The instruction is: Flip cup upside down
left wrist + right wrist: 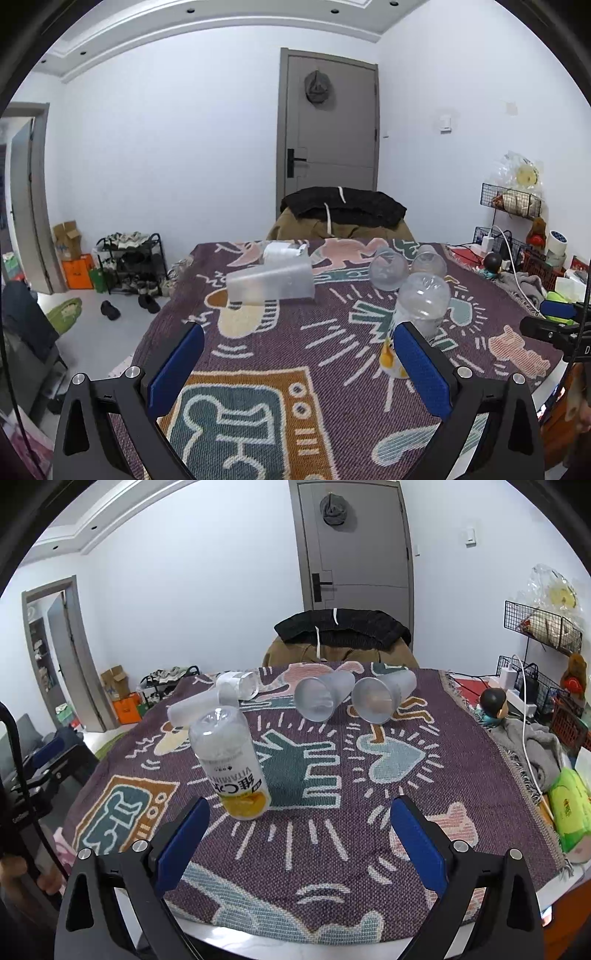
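Several frosted plastic cups lie on their sides on the patterned cloth. One long cup (271,282) (201,705) lies at the left. Two cups (323,696) (382,698) lie at the back with their bottoms toward me; they also show in the left wrist view (388,267) (428,260). A bottle with a yellow "vitamin" label (231,762) (421,306) stands upside down on the cloth. My left gripper (299,363) is open and empty above the cloth's near left. My right gripper (299,840) is open and empty near the front edge.
A clear container wrapped in white (240,685) lies at the cloth's back left. A chair with dark clothes (341,635) stands behind the table. At the right are a grey cloth (532,751), a green pack (570,808), cables and wire baskets (543,626).
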A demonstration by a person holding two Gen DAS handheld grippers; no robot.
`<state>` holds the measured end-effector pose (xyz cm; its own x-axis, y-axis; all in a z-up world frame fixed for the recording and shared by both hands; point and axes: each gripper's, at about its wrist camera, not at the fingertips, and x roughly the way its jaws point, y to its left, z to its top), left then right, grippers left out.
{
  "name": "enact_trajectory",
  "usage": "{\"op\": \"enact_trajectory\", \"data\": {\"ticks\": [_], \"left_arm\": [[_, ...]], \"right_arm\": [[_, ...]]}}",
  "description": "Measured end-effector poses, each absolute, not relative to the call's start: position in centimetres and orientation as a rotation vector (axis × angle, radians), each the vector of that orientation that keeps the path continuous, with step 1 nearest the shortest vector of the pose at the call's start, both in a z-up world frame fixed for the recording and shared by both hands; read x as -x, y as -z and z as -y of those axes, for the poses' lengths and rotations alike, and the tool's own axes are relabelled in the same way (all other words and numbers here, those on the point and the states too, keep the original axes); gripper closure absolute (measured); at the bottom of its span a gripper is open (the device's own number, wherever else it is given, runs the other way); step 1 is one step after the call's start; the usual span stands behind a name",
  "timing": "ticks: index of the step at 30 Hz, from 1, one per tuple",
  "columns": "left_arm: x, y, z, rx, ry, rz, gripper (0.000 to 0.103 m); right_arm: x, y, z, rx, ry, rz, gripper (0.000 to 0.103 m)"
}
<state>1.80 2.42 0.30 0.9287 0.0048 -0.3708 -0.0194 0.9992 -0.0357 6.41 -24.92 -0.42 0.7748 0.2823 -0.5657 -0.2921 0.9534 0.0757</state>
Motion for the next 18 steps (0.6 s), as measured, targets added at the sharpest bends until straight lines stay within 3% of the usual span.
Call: {"op": "enact_trajectory", "data": {"ticks": [18], "left_arm": [[-1.1, 1.3, -2.3, -0.008, -0.019, -0.369, 0.000]], "right_arm": [[-5.7, 3.1, 24.2, 0.003, -0.324, -0.615, 0.004]]}}
